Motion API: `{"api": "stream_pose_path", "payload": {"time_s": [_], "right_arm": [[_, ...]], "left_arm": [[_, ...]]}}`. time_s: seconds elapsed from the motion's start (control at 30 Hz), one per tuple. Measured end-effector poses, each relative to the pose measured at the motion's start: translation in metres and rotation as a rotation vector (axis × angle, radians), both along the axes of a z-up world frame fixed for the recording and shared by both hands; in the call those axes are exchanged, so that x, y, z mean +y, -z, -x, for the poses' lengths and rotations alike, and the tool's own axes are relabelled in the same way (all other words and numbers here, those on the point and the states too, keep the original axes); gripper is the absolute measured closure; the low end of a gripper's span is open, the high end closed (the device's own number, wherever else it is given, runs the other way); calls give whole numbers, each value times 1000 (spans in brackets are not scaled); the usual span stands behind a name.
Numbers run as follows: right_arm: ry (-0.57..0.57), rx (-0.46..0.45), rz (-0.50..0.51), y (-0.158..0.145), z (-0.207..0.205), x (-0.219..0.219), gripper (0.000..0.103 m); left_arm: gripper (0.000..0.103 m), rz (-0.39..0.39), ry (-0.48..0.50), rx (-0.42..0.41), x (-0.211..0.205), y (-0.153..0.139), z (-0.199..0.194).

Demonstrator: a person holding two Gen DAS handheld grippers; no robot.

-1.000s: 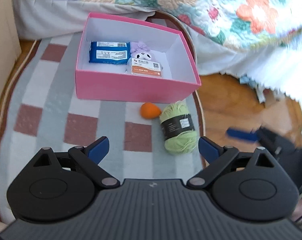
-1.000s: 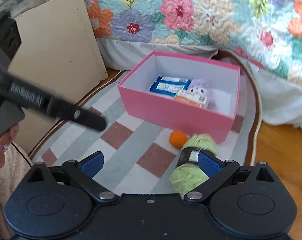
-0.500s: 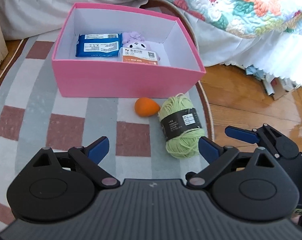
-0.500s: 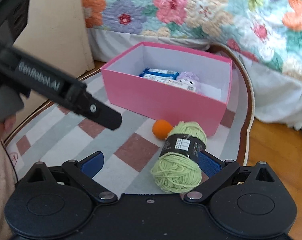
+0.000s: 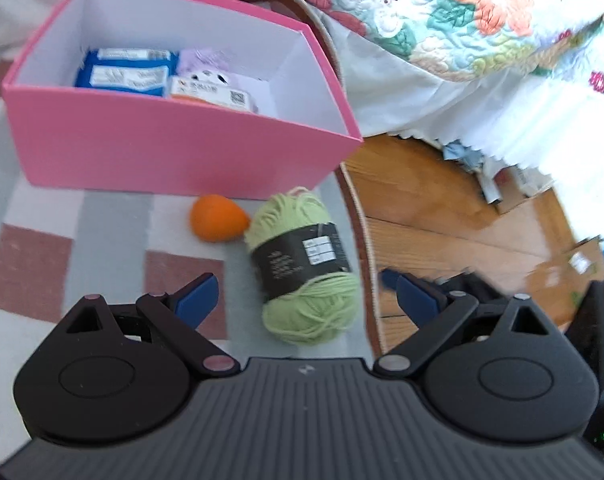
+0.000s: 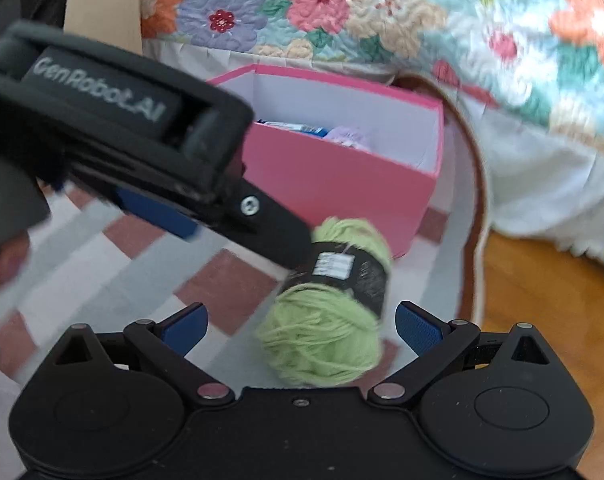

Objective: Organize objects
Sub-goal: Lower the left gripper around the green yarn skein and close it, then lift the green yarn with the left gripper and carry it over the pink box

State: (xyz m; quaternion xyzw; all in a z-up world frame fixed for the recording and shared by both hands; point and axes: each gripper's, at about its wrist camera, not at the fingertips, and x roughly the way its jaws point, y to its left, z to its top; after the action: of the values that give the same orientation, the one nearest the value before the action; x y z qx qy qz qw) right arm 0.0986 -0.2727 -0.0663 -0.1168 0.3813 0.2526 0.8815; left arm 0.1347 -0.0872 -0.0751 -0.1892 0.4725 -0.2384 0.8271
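- Right gripper (image 6: 299, 328) has its fingers spread wide, with the near end of the green yarn ball (image 6: 330, 312) between them; whether they touch it I cannot tell.
- Left gripper (image 5: 306, 298) is likewise spread, holding nothing, just beside the same yarn on the checked rug (image 5: 113, 224).
- An orange egg-shaped thing (image 5: 217, 218) touches the yarn's far end.
- Beyond stands the pink box (image 5: 173, 148), holding a blue packet (image 5: 125, 72), a lilac plush (image 5: 205, 66) and an orange-and-white pack (image 5: 211, 90).
- Farthest is the bed's floral quilt (image 6: 342, 8).

Green yarn (image 5: 302, 268) between spread left gripper (image 5: 302, 300) fingers, seemingly untouched.
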Motion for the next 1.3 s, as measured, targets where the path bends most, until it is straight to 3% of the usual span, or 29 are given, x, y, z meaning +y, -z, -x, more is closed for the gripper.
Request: {"api": "stream_pose_path", "payload": {"time_s": [0.17,0.27,0.37,0.47,0.53,0.63,0.73,1.03,1.17,1.2,1.3], "right_arm": [[65,49,-89,10,-7,-8,1],[48,-41,-39,18,-3,-5,2],[52,-49,-4,26,-5,-4,2],[73,-5,-67,31,-11,-13,2],[78,30,-103,35,-15,-17,16],[112,85,-184,43,-22,-28,25],[134,123,-241,50,-25,-39,27],[158,144,-260,58,-24,-44,33],[178,139,-267,57,-21,-46,36],[183,132,-266,57,-19,-46,37],[213,128,-289,58,-15,-49,38]], "left_arm": [[9,19,0,-20,-7,12,-8],[10,27,-11,8,-12,26,-14],[11,24,-24,24,-15,36,-16],[24,6,-32,37,-17,43,-17],[42,-1,-33,46,-17,49,-17],[48,49,-29,55,-13,55,-16],[49,60,-21,65,-15,61,-15],[44,88,-35,102,-21,76,-13],[37,55,-33,89,-26,78,-11],[38,56,-31,89,-26,79,-11],[54,80,-17,79,-28,77,-7]]}}
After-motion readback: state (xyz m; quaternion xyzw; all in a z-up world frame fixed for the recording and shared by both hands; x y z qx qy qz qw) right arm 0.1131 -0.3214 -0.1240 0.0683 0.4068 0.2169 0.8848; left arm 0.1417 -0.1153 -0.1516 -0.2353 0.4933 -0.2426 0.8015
